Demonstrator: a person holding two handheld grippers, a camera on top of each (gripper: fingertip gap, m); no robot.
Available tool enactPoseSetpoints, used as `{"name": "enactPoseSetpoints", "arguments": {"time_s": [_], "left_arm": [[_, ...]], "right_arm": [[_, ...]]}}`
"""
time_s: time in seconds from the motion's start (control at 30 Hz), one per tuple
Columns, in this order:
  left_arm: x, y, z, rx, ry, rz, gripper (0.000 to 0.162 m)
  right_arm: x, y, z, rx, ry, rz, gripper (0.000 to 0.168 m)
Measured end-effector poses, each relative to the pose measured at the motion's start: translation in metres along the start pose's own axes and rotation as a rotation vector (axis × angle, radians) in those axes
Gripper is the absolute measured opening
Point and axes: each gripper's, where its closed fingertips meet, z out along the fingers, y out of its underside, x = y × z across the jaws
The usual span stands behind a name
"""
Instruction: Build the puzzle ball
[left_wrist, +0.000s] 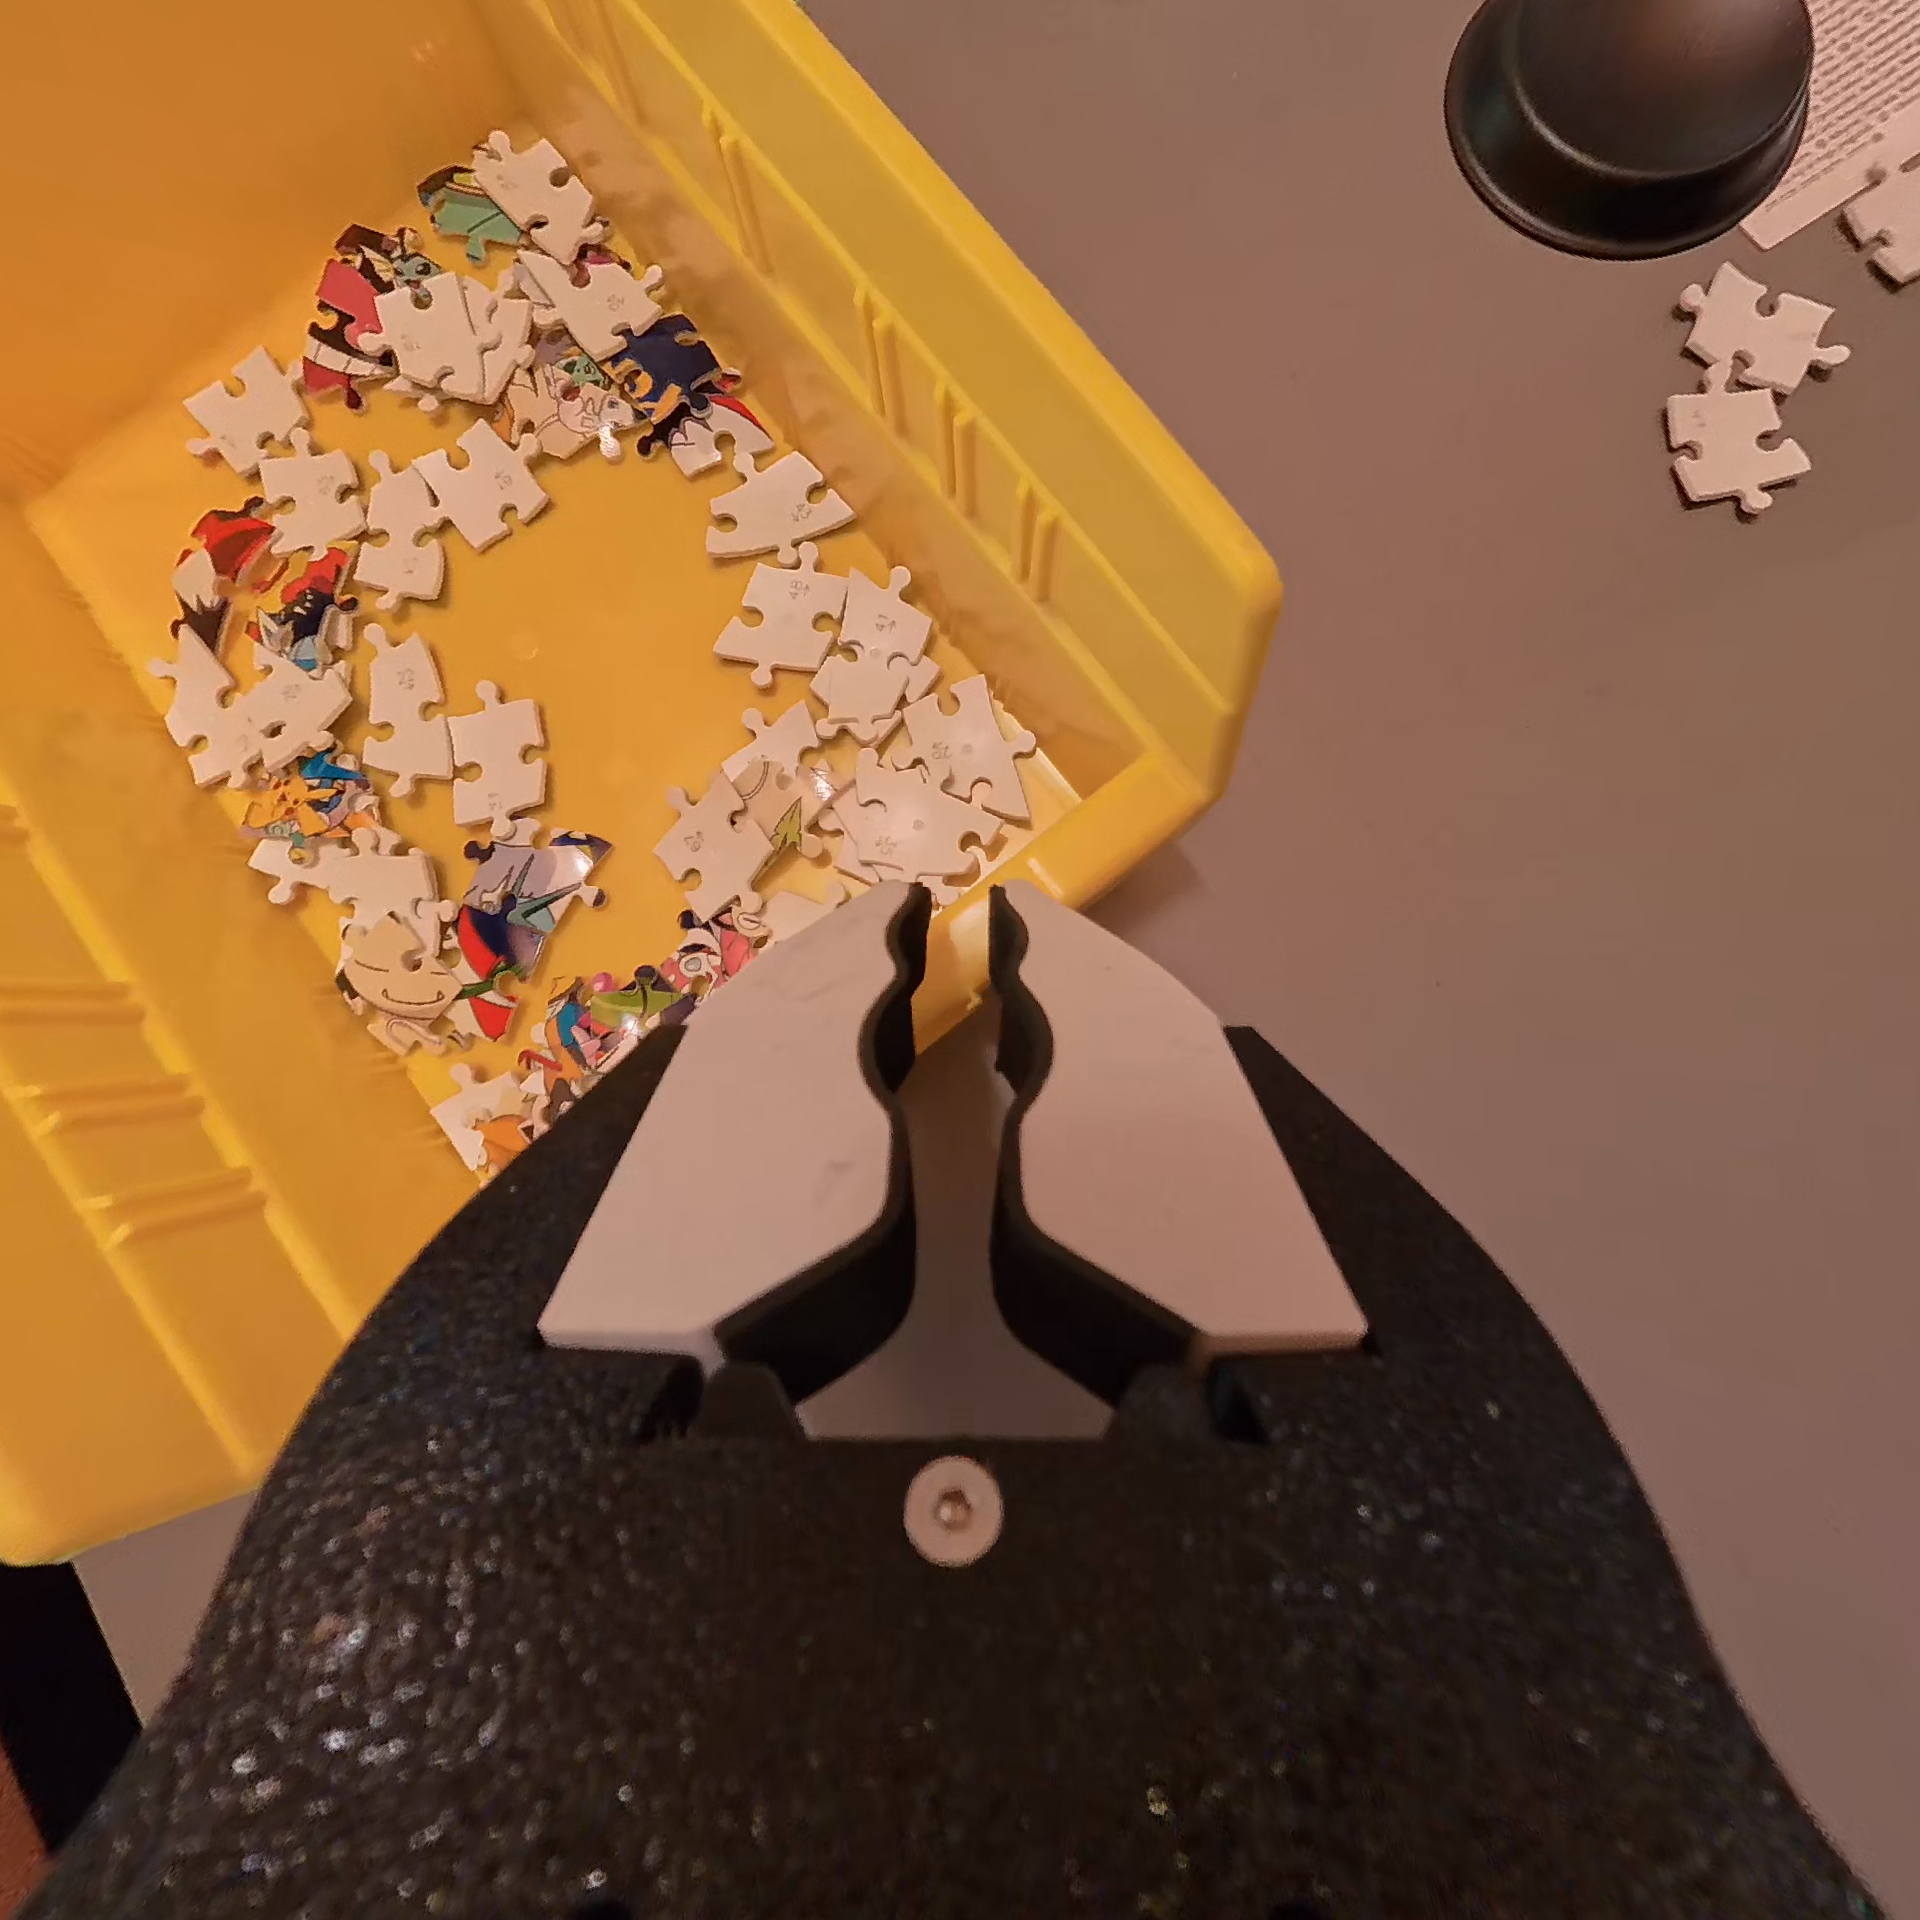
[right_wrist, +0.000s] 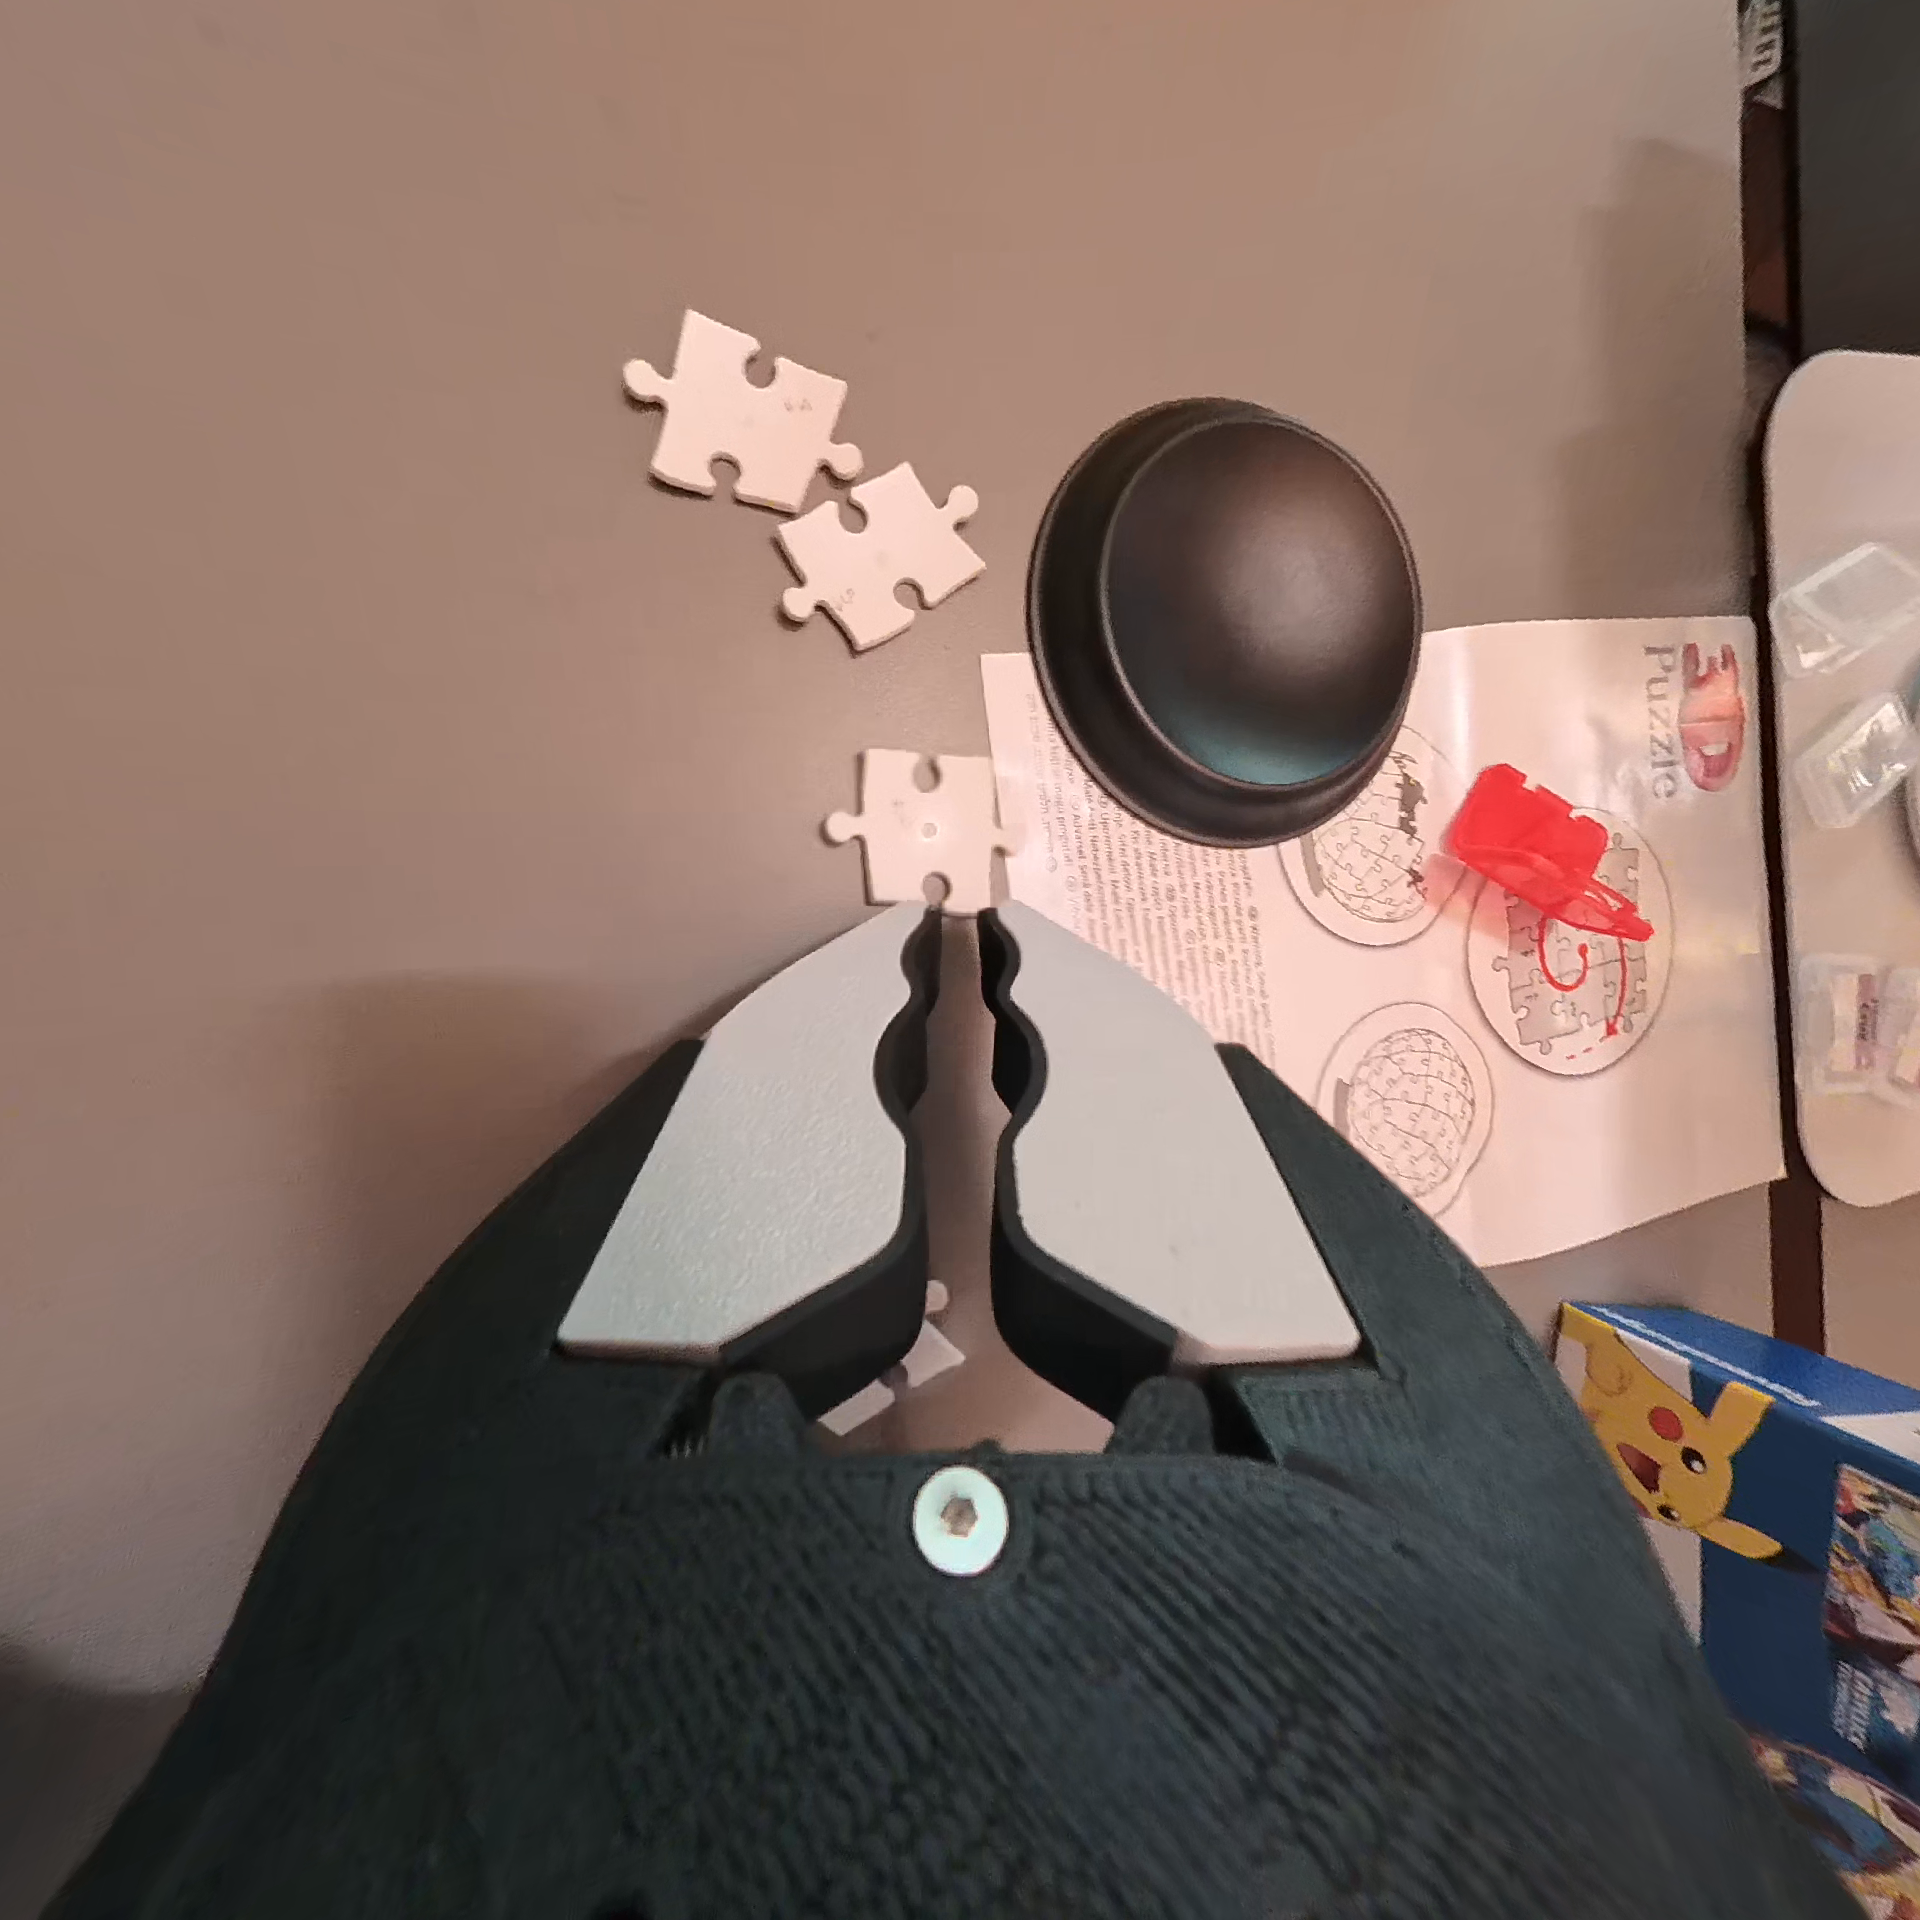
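Observation:
A yellow bin (left_wrist: 1143, 499) holds several loose puzzle pieces (left_wrist: 499, 748), most lying white side up. My left gripper (left_wrist: 958, 894) hangs over the bin's near right corner, almost shut and empty. In the right wrist view a black dome-shaped stand (right_wrist: 1226, 613) sits on the grey table. Two white pieces (right_wrist: 743, 416) (right_wrist: 883, 556) lie touching to its left. A third white piece (right_wrist: 930, 826) lies just ahead of my right gripper (right_wrist: 961, 914), which is almost shut and empty. Another piece (right_wrist: 930, 1361) shows under that gripper.
An instruction sheet (right_wrist: 1507, 1091) lies under the stand, with a red plastic part (right_wrist: 1538, 862) on it. A blue puzzle box (right_wrist: 1818, 1558) is at the near right. A white tray (right_wrist: 1849, 1143) with clear small containers lies beyond the table's right edge. The stand (left_wrist: 1631, 114) also shows in the left wrist view. The grippers' ends are close to 30 cm from one another.

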Motion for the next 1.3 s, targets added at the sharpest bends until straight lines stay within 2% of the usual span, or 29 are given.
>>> {"name": "enactPoseSetpoints", "arguments": {"time_s": [0.03,0.17,0.43,0.67,0.9,1.3], "left_arm": [[0.0,0.0,0.0,0.0,0.0,0.001,0.01],[0.001,0.0,0.001,0.003,0.004,-0.003,0.01],[0.002,0.001,0.001,-0.001,0.007,-0.001,0.01],[0.002,0.002,0.002,-0.003,0.009,-0.001,0.01],[0.003,0.003,0.001,-0.005,0.01,0.002,0.01],[0.002,0.0,-0.002,0.007,-0.001,0.005,0.01]], "right_arm": [[-0.002,-0.001,0.001,0.0,-0.007,-0.006,0.007],[-0.004,0.0,0.007,-0.009,-0.017,-0.01,0.008],[0.014,0.002,0.006,-0.023,0.097,-0.025,0.009],[0.007,-0.011,0.003,0.045,0.054,-0.014,0.009],[0.003,-0.007,0.012,0.025,0.029,-0.005,0.007],[0.011,-0.015,-0.005,0.081,0.072,0.014,0.012]]}}
